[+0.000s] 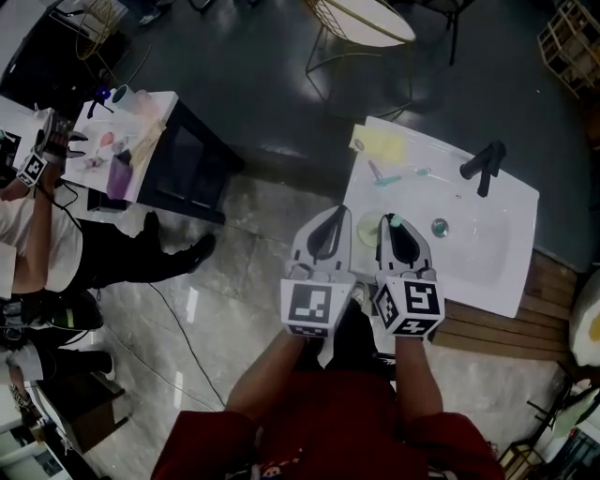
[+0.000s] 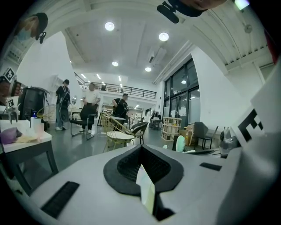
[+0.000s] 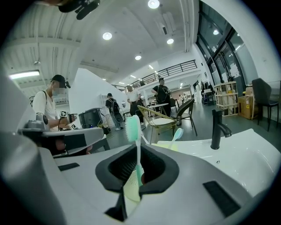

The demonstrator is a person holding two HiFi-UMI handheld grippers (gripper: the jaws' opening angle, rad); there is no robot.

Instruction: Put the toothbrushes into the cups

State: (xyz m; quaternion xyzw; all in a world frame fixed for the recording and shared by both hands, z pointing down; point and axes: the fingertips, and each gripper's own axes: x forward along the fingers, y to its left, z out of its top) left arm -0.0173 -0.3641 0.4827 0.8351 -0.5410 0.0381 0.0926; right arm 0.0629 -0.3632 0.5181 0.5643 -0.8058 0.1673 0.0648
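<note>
My right gripper [image 1: 398, 227] is shut on a mint-green toothbrush [image 3: 133, 127]. The brush stands upright between the jaws, and its head [image 1: 396, 221] shows at the tip. My left gripper [image 1: 330, 217] is just to its left, jaws together, with no brush in it [image 2: 142, 171]. Both hover at the near left edge of the white sink counter [image 1: 506, 262]. Between the two grippers a pale round cup [image 1: 367, 228] stands on the counter. Farther back, two more toothbrushes [image 1: 394, 176] lie on the counter; one of them [image 3: 178, 133] shows beyond my right jaws.
A black faucet [image 1: 483, 164] and the drain [image 1: 439, 226] are on the right of the sink. A pale yellow pad [image 1: 380, 145] lies at the far left corner. A second table [image 1: 155, 112] stands at left, where another person works. A wire chair [image 1: 361, 23] is behind the sink.
</note>
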